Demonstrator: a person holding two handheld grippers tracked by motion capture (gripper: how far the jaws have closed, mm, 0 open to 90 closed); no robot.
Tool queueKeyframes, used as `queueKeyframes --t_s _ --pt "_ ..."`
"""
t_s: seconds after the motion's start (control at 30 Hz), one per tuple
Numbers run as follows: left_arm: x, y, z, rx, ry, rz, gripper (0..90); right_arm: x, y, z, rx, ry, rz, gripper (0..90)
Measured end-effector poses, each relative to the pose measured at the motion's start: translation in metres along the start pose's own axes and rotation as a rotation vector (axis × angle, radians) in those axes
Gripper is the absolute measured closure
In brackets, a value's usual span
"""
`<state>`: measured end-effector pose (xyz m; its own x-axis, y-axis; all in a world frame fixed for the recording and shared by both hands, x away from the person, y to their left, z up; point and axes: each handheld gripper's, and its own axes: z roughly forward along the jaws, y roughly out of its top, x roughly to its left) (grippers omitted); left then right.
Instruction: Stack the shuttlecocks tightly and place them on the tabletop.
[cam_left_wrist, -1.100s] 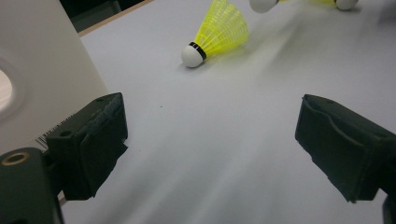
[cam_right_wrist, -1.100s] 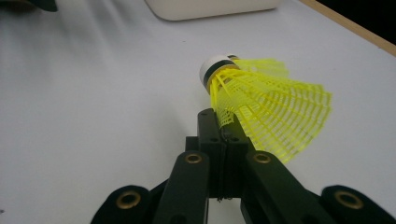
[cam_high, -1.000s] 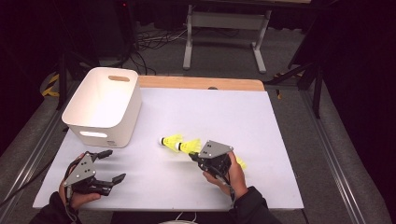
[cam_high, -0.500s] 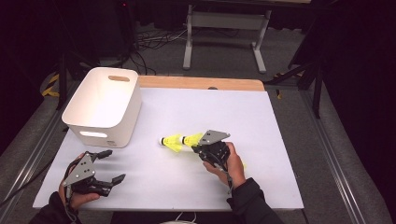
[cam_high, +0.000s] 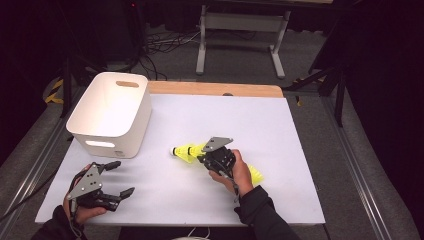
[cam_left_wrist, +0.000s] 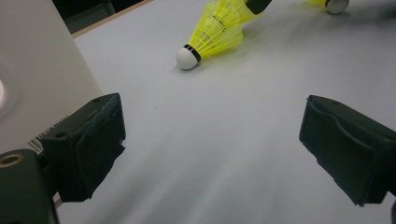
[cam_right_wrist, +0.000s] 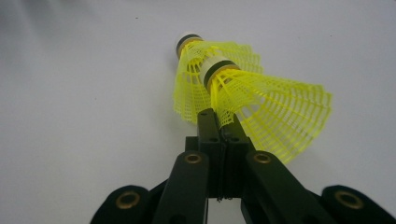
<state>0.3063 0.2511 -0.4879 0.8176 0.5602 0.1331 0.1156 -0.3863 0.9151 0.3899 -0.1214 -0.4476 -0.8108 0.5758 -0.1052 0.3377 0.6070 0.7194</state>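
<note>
Right gripper (cam_right_wrist: 219, 116) mid-table, jaws clamped on skirt edge of stacked yellow shuttlecocks (cam_right_wrist: 233, 93), cork tips pointing away beyond jaw tips, left gripper (cam_high: 117, 177) near white bin (cam_high: 112, 107), jaws wide apart, empty, another shuttlecock (cam_high: 255, 175) beside right hand.

I found no legible text. A barcode label sat on the white bin's (cam_left_wrist: 37, 84) wall near its bottom edge in the left gripper view; I could not read its digits. The shuttlecocks (cam_right_wrist: 219, 88) carried no readable marks.
</note>
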Motion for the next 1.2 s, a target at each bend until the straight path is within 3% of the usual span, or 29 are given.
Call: queueKeyframes --t_s 0.7,1.0,1.2 --pt "-0.001 0.0 0.001 0.004 -0.017 0.009 8.1 0.0 0.012 0.025 0.031 0.052 -0.006 88.7" --pt "-0.001 0.0 0.001 0.003 -0.019 0.01 8.2 0.002 0.013 0.028 0.045 0.027 -0.01 82.5" --pt "-0.001 0.0 0.001 0.005 -0.02 0.011 8.3 0.002 0.013 0.028 0.05 0.004 0.0 72.5"
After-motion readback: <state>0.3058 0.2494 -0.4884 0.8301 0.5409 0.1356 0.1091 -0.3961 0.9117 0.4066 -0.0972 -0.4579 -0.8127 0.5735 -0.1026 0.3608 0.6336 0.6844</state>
